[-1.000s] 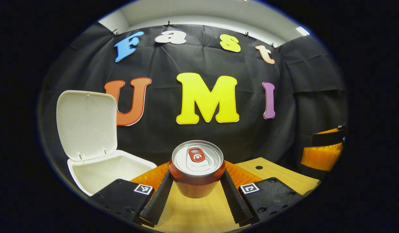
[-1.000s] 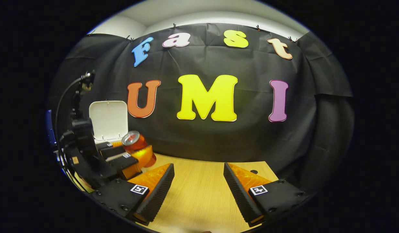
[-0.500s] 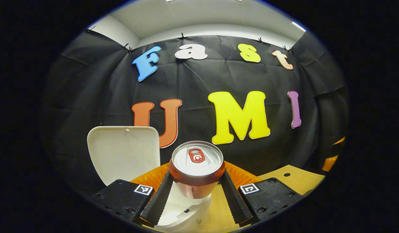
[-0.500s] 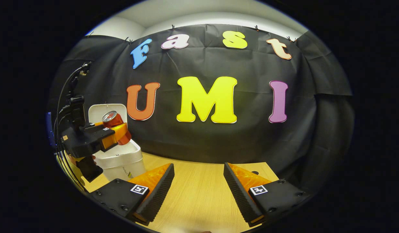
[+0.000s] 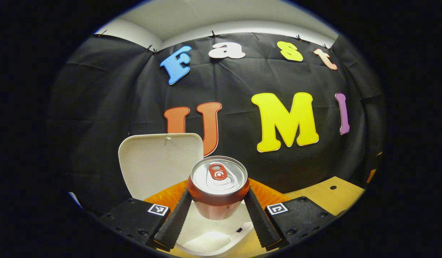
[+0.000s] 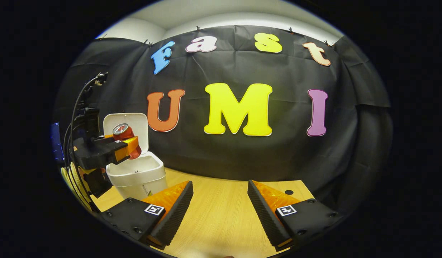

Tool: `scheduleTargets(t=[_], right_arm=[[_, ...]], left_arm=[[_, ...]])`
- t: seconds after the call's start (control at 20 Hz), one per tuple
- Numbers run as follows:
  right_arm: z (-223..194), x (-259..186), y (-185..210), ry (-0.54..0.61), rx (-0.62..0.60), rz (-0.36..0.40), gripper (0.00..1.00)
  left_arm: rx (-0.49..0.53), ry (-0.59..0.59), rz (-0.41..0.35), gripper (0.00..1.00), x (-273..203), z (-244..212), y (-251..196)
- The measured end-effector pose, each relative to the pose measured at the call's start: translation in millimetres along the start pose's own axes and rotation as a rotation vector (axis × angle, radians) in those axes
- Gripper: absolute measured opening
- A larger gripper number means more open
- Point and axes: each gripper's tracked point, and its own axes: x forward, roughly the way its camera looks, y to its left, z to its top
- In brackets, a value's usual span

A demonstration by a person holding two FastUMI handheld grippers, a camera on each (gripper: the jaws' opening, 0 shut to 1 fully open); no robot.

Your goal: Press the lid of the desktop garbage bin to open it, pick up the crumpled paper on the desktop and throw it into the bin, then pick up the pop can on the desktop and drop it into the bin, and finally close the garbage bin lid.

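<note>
A red pop can [image 5: 218, 188] with a silver top is held upright in my left gripper [image 5: 217, 209], whose two fingers press its sides. It hangs above the open mouth of the white garbage bin [image 5: 210, 240], and the bin's raised lid [image 5: 160, 161] stands behind it. In the right gripper view the left gripper [image 6: 126, 150] holds the pop can [image 6: 124, 137] over the white garbage bin [image 6: 136, 177], with the lid [image 6: 129, 125] upright behind. My right gripper [image 6: 221, 209] is open over the wooden desktop [image 6: 221, 215], nothing between its fingers. The crumpled paper is hidden from me.
A small round hole [image 6: 289, 192] sits in the desktop near the far right corner, also seen as a hole [image 5: 333, 187] in the left gripper view. A hand [image 6: 88, 179] and cables [image 6: 79, 107] are behind the left gripper.
My left gripper has carried the pop can leftward and up from over the desktop to above the open bin. The right gripper has stayed put, open.
</note>
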Motion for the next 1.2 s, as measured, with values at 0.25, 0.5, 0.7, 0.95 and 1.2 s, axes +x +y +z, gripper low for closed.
scheduleTargets(t=[0.25, 0.5, 0.7, 0.95, 1.2], right_arm=[[-2, 1, -3, 0.003, 0.009, -0.003, 0.98], [1, 0, -8, -0.003, 0.021, -0.009, 0.98], [2, -1, -8, -0.007, 0.026, -0.007, 0.98], [3, -3, -8, -0.012, 0.029, -0.005, 0.98], [0, -4, -8, -0.004, 0.032, -0.006, 0.98]], left_arm=[[-0.010, -0.007, 0.008, 0.89, 2, 7, 3], [0.011, -0.045, 0.014, 0.92, 9, 35, 11], [0.046, -0.068, 0.025, 0.92, 19, 55, 18], [0.057, -0.100, 0.039, 0.92, 34, 85, 29], [0.051, -0.115, 0.062, 0.92, 51, 106, 52]])
